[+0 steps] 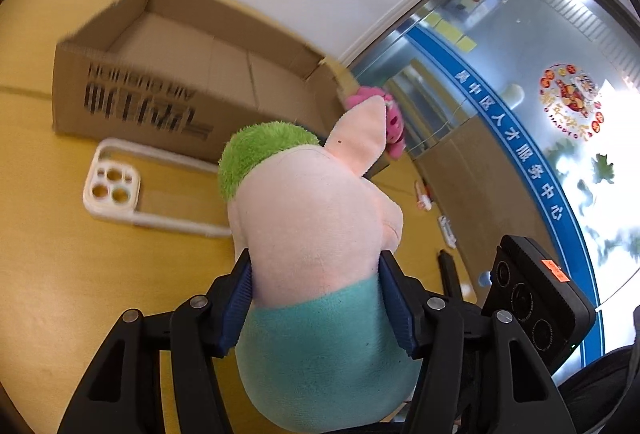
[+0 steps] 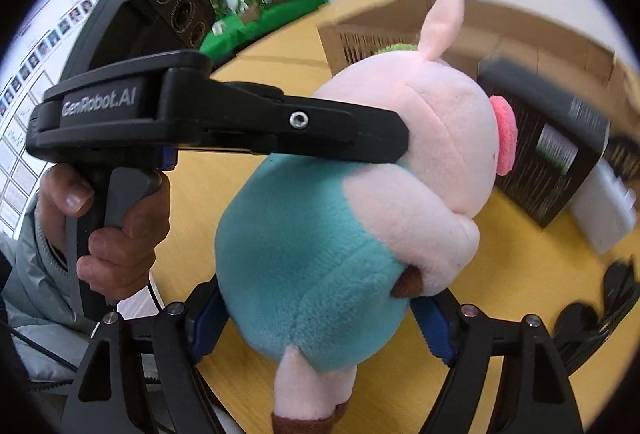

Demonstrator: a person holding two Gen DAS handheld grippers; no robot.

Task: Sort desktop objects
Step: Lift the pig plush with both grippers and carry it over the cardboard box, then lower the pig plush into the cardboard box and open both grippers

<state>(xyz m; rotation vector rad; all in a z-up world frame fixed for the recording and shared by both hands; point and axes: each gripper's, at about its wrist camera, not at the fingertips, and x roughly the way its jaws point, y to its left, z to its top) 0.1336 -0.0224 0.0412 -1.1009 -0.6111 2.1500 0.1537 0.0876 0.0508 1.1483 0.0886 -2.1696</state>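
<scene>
Both grippers are clamped on the same plush pig (image 1: 316, 218), which hangs in the air above the yellow table (image 1: 60, 254): the left gripper (image 1: 316, 298) squeezes it between its blue pads (image 1: 394, 298) where the pink body meets the teal outfit, and the right gripper (image 2: 316, 322) pinches the teal belly lower down. Beyond the pig, an open cardboard box (image 1: 132, 102) sits on the table with a white phone case (image 1: 114, 190) lying just in front of it.

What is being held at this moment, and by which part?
The plush pig is held by both: the left gripper clamps it where head meets teal body, and the right gripper has its jaws on the lower teal body.
</scene>
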